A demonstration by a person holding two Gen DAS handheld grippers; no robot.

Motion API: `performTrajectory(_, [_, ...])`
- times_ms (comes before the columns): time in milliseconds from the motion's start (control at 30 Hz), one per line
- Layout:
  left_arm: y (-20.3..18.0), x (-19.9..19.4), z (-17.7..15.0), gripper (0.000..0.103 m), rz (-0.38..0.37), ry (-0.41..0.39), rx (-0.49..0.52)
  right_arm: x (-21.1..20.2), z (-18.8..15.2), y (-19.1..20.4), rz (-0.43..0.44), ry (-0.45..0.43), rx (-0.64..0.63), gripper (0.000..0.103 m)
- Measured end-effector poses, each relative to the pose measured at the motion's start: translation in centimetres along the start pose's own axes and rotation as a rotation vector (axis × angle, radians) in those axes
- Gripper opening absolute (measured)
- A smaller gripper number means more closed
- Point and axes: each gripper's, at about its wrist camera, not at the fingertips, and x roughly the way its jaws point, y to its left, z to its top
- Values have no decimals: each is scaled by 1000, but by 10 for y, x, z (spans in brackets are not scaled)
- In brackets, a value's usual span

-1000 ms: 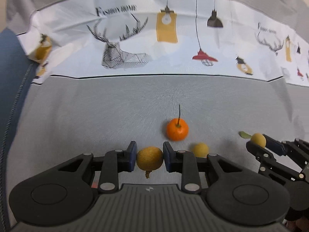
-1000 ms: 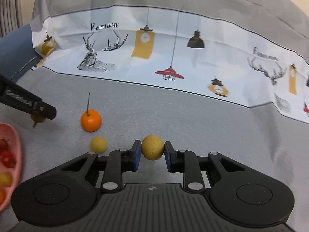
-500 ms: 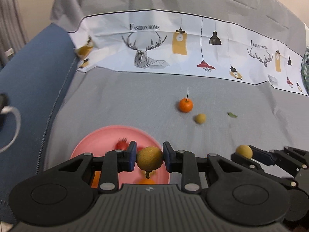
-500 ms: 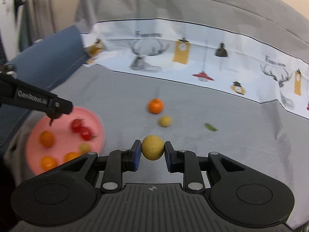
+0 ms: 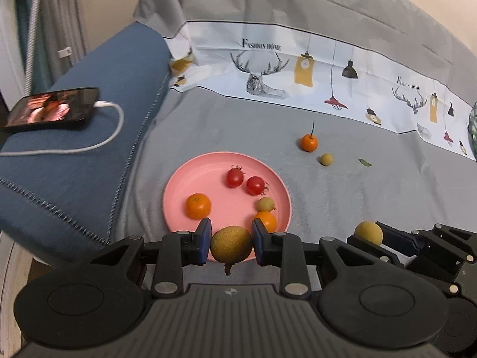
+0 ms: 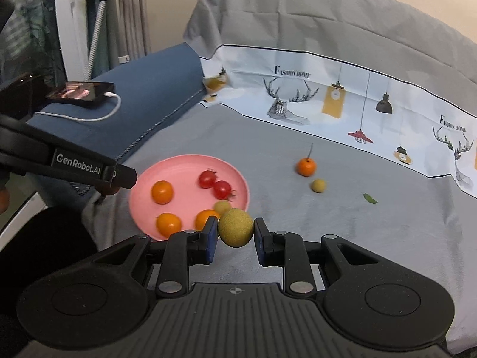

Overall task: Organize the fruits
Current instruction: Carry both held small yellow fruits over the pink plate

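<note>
My left gripper is shut on a brownish-yellow fruit with a stem, held above the near rim of the pink plate. My right gripper is shut on a round yellow fruit, near the plate's right edge; it also shows in the left wrist view. The plate holds two red tomatoes, oranges and a small yellow-green fruit. An orange with a stem and a small yellow fruit lie on the grey cloth beyond.
A phone with a white cable lies on the blue cushion at the left. A small green leaf lies on the cloth. A printed white cloth band runs along the back.
Both grippers have pulled back and up from the loose fruits, each carrying its fruit toward the pink plate, which has come fully into view.
</note>
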Motion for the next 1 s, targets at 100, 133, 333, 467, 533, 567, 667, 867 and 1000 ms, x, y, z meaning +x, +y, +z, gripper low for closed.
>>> performTrajectory(100, [4, -12, -9, 32, 3, -11, -9, -9, 1, 5, -4, -19, -6, 27])
performTrajectory(133, [5, -15, -11, 32, 3, -14, -11, -12, 1, 7, -5, -26, -9, 27])
performTrajectory(333, [10, -30, -20, 32, -3, -31, -20, -27, 0, 16, -5, -55, -25, 27])
performTrajectory(467, [11, -37, -24, 32, -7, -45, -27, -35, -1, 17, -12, -70, -29, 27])
performTrajectory(533, [11, -40, -25, 32, -10, -53, -31, -38, -1, 18, -14, -76, -32, 27])
performTrajectory(567, [12, -41, -26, 32, -10, -57, -32, -40, -2, 19, -15, -77, -34, 27])
performTrajectory(667, [12, -45, -27, 32, -12, -65, -36, -44, -3, 20, -20, -83, -36, 27])
performTrajectory(867, [15, -48, -29, 32, -14, -72, -45, -47, -4, 23, -25, -89, -43, 27])
performTrajectory(1000, [18, -48, -29, 32, -14, -72, -50, -47, -3, 25, -24, -88, -46, 27])
